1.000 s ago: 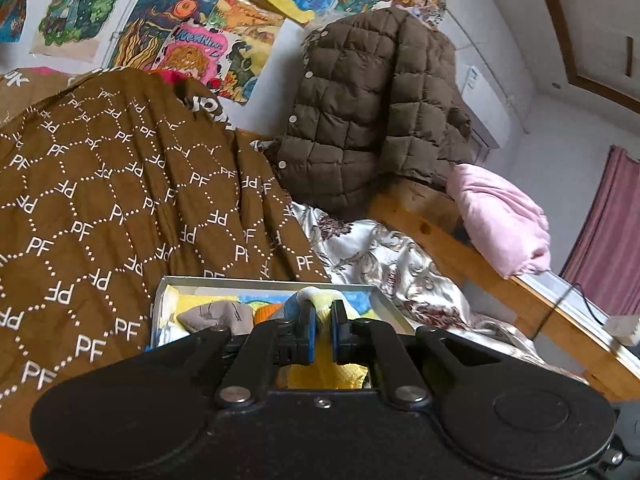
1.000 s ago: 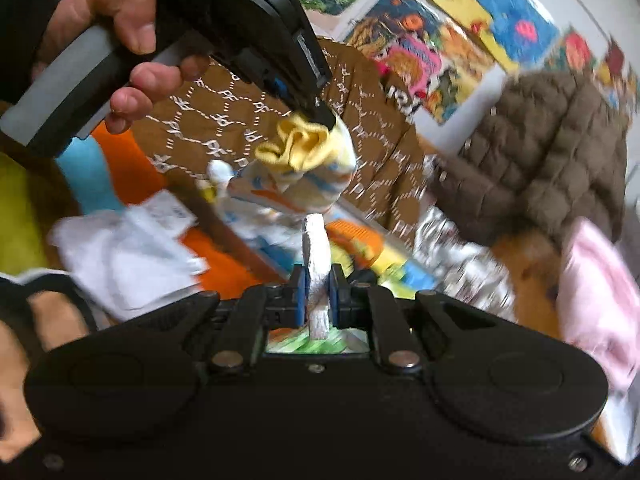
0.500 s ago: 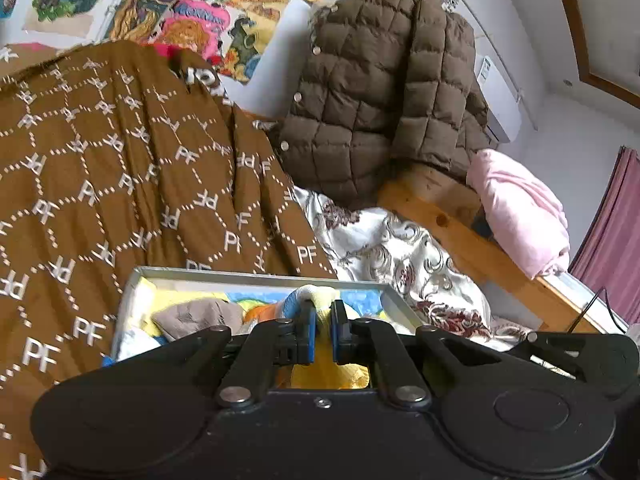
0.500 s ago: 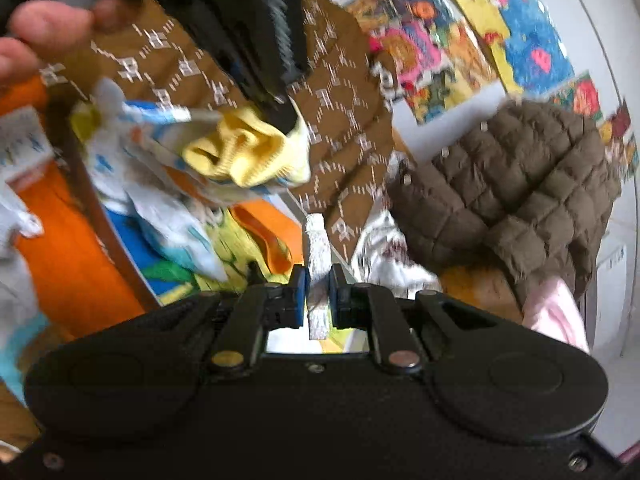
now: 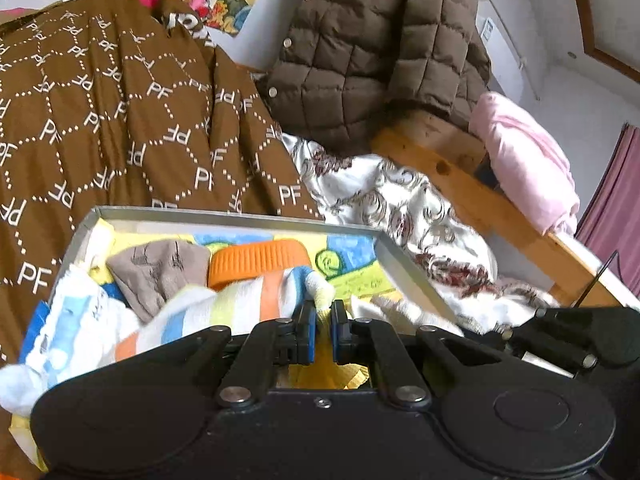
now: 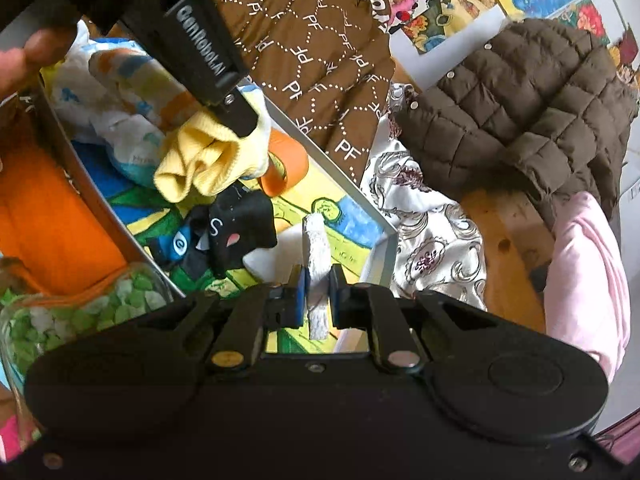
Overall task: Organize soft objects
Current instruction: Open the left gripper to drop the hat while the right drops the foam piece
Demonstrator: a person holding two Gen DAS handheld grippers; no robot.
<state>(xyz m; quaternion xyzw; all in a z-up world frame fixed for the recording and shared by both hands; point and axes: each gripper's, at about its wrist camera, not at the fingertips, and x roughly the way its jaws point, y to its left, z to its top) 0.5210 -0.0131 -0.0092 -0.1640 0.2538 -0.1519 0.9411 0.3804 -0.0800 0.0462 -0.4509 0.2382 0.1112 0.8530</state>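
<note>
Left gripper was clamped on a bundle of yellow-cuffed, pastel-striped socks, holding it low over the shallow grey-rimmed cardboard box on the bed. Probably held by the cuffs so the pair stays together as one item for dropping in. From its own wrist view the blue pads had only a small gap with yellow cloth behind them; the right wrist view showed the pinch clearly.

Right gripper was closed on a white knitted sock, pinched on its edge and standing up between the pads, over the near right corner of the same box. A white piece beside it may be the rest of that sock, hard to tell.

Already in the box:
- black sock with letters and a pink mark, mid floor
- taupe sock, far left
- loose white and light-blue socks on the left
- orange ribbed plastic lid near the far wall

Around it: brown PF-print quilt left and far, brown quilted jacket on the wooden bed frame, pink folded cloth far right, glass jar of green and white bits just near the box.

In the way: the lid and black sock take the middle, so free floor is mostly the right side. Both grippers crowd one box; the left tool body sits above the drop zone.
</note>
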